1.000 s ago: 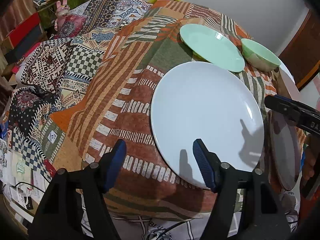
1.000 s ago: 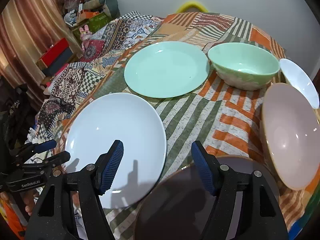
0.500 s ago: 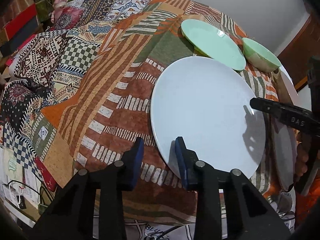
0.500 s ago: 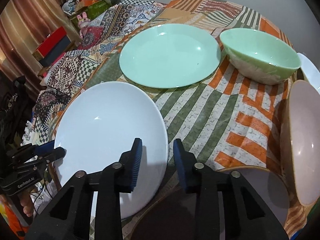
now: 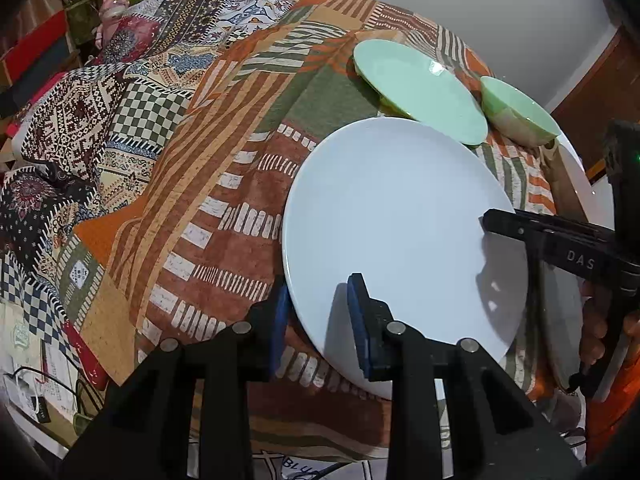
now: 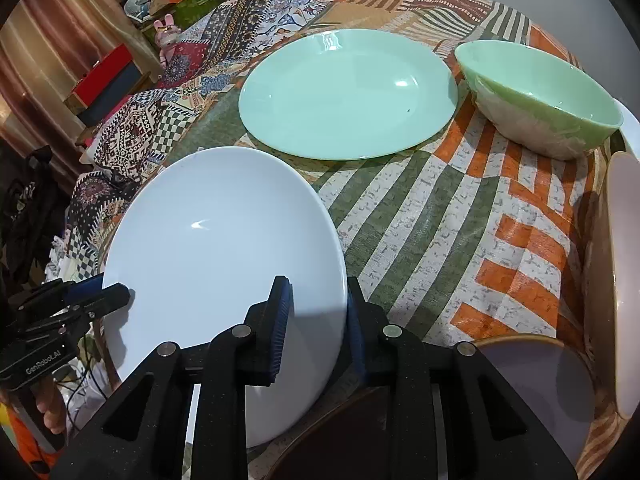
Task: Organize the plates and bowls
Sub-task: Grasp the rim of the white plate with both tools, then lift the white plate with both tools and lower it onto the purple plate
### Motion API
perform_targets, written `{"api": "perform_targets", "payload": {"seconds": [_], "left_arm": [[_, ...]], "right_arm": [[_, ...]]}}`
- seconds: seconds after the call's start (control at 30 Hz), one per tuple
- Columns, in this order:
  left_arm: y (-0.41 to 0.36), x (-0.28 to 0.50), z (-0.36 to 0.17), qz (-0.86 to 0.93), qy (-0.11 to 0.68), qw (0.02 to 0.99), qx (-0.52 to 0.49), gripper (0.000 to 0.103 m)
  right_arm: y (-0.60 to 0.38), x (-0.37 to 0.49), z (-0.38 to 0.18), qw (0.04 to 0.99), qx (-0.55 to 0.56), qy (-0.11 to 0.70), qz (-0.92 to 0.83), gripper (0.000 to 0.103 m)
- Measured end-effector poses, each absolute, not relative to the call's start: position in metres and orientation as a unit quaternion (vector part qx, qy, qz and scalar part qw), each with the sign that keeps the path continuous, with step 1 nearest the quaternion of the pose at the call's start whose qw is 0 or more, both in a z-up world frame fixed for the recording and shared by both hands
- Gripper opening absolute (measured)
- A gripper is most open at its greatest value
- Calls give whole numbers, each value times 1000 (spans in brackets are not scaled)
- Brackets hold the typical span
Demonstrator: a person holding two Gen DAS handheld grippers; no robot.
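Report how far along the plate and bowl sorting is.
Nothing looks stacked yet. In hand: the left tongs and right tongs have just closed on opposite rims of the white plate. Left: the green plate, green bowl, pink plate and brown plate lie separately on the tablecloth.

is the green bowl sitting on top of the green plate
No, the pale green glass bowl sits on the patterned tablecloth beside the round mint green plate.
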State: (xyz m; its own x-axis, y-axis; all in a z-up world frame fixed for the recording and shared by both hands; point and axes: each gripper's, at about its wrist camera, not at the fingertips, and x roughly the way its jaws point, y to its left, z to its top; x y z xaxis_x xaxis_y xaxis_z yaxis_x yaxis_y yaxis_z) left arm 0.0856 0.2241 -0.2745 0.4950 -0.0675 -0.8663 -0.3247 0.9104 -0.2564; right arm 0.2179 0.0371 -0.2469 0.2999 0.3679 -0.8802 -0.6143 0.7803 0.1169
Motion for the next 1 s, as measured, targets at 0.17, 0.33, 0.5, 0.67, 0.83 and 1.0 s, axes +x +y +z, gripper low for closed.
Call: {"api": "perform_targets", "payload": {"seconds": [0.17,0.33,0.5,0.67,0.83,1.0], "left_arm": [[226,83,-273,78,496,840,-203,29],[231,77,-270,77,492,837,-227,29],[226,70,-257,91,482,844,-215,29],[224,64,-235,96,462,857,-207,29],[216,60,-213,94,443,870,-197,29],[205,56,-196,88,428,880,-188,29]], "right_arm": [[33,214,-243,801,-119,499,310,24],[32,207,-235,806,-121,486,315,24],[30,199,-224,812,-118,470,325,24],[27,190,-210,822,-112,451,329,24],[16,181,-195,832,-98,434,332,24],[5,173,-182,841,-85,420,329,24]]}}
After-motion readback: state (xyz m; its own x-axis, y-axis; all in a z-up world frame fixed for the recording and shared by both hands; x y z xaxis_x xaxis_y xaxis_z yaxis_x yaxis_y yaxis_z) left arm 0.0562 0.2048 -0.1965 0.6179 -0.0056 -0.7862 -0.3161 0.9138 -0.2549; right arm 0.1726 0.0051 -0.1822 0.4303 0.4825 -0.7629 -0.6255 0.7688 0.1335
